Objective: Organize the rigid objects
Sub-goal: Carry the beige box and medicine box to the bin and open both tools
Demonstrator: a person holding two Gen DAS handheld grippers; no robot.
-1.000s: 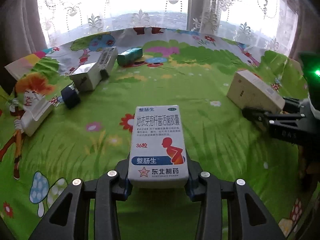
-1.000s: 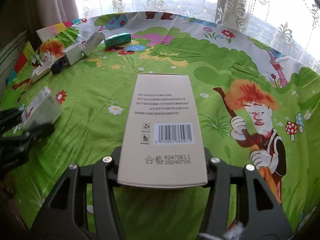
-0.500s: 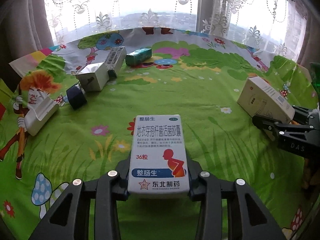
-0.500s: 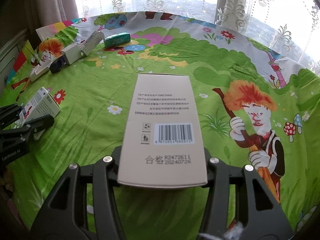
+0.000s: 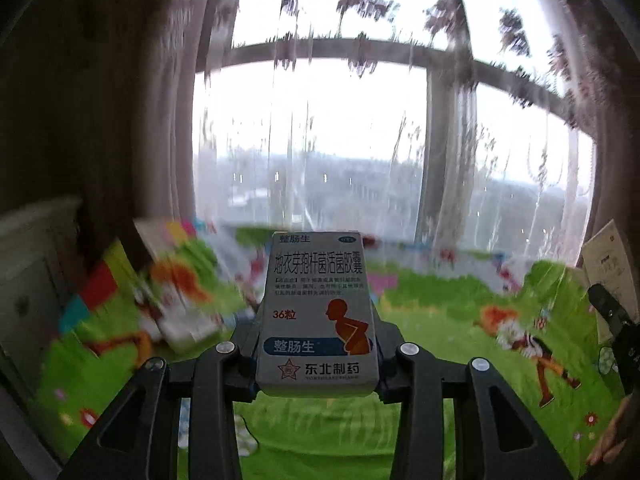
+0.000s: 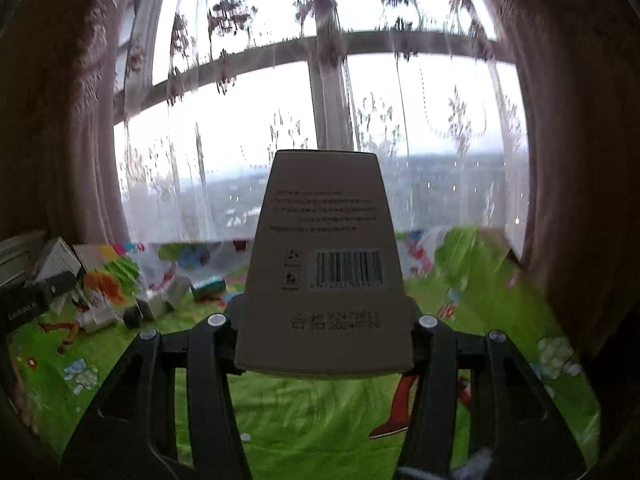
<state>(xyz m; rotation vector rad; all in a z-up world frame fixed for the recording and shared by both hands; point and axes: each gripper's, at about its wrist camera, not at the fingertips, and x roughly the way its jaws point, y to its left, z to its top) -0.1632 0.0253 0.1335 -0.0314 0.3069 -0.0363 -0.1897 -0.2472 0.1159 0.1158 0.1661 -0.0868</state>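
1. Left wrist view: the left claw [image 5: 316, 354] is clamped on the white medicine box [image 5: 318, 308], printed with blue bands and an orange figure; the box sits low in the centre of the frame, its near end pinched between the two jaws and its long body running forward and upward from them, over the green cartoon cloth [image 5: 440, 420].
2. Right wrist view: the right claw [image 6: 324, 332] grips the tan carton [image 6: 326, 264], barcode face up; it fills the middle of the frame, near end between the jaws, far end reaching up against the window [image 6: 420, 120].
3. Handling, as a judgement: both are thin cardboard packs, likely light and fairly stiff, yet the walls would dent under a hard squeeze; the printed faces look smooth, so a loose pinch may let them slide.
4. Where to hold: across the narrow sides near one end, as both claws do now; a grip nearer the middle would curb swinging of the long free end.
5. In the right wrist view other small boxes [image 6: 168, 300] lie blurred at lower left on the cloth; the left claw's box shows at far left.
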